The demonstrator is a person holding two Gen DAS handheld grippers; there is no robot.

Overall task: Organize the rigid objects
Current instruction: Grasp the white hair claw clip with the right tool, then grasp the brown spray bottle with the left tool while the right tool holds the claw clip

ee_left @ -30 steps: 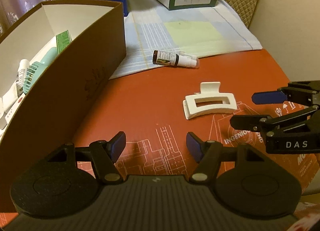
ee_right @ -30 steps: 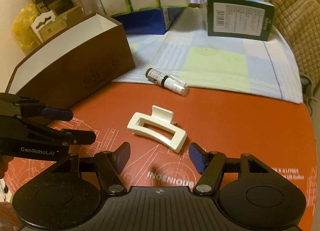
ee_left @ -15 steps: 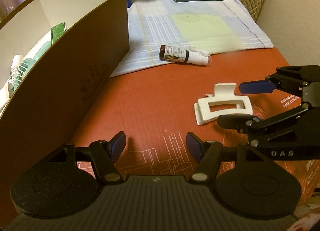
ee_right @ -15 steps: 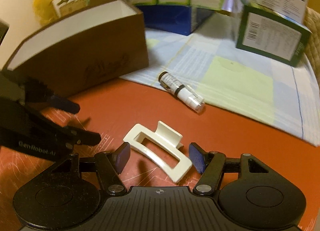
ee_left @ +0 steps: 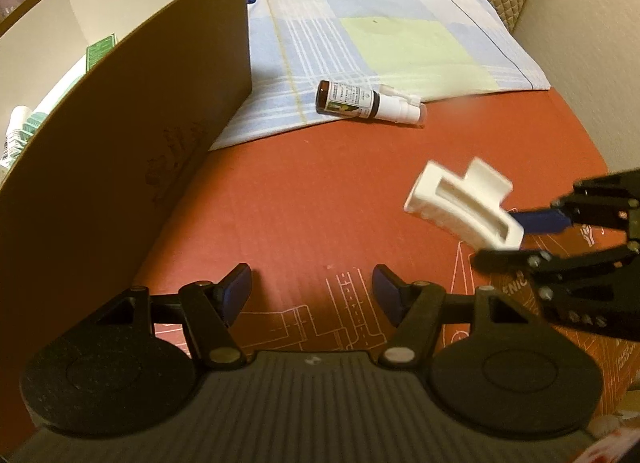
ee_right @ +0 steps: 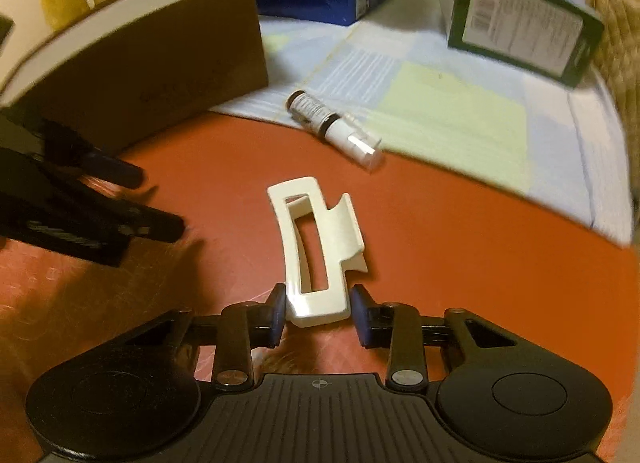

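Pickup step: right gripper [ee_right: 318, 317] closing on the white hair clip [ee_right: 316, 247], pads at its near end. Left gripper [ee_left: 312, 295] open, empty. Next, likely: lift the clip into the brown box [ee_left: 132, 131].

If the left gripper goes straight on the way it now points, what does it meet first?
Probably the bare red mat. Nothing lies between the open left gripper and it; the spray bottle lies farther ahead, though depth is unclear.

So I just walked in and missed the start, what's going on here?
A person with two handheld grippers is tidying small items. The right gripper is closing on the near end of a white hair claw clip on the red table. The left gripper hangs open and empty near the brown box. A small spray bottle lies unpicked.
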